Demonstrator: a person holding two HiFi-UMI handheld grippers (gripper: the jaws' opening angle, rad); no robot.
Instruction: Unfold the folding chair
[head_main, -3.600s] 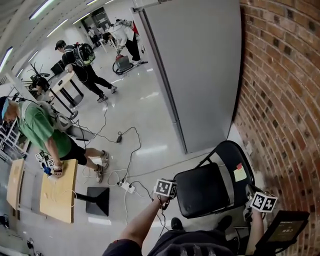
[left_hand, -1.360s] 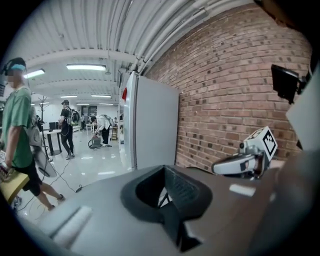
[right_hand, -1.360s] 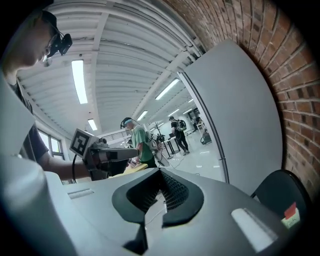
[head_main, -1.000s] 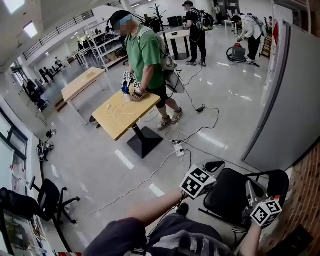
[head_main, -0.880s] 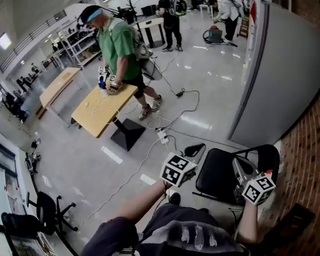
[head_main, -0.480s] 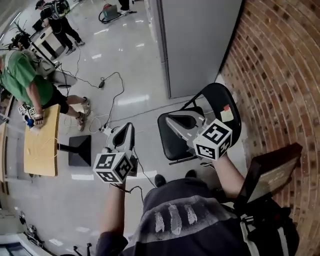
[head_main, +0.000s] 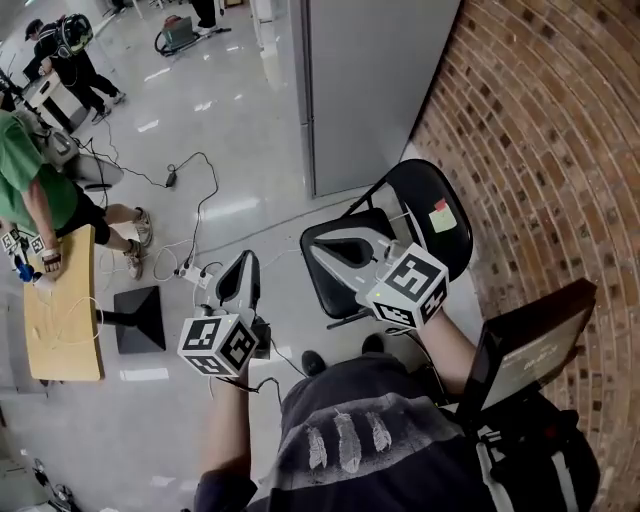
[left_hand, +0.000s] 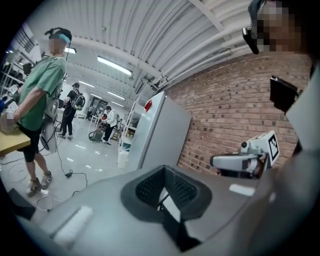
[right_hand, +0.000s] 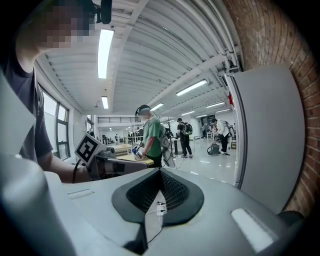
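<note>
Both the left gripper (head_main: 243, 265) and the right gripper (head_main: 320, 247), jaws together and empty, have risen clear of the chair (head_main: 415, 190), whose sides they flanked seconds ago, the right now hovering over its seat, while it stands unfolded on the floor (head_main: 230, 150) by the brick wall (head_main: 540, 150).

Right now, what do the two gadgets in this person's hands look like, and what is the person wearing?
Both the left gripper and the right gripper are pale grey, with long tapering jaws lined with black ribbed pads. Each carries a white cube printed with black square markers. The person wears a dark short-sleeved shirt with a pale print.
</note>
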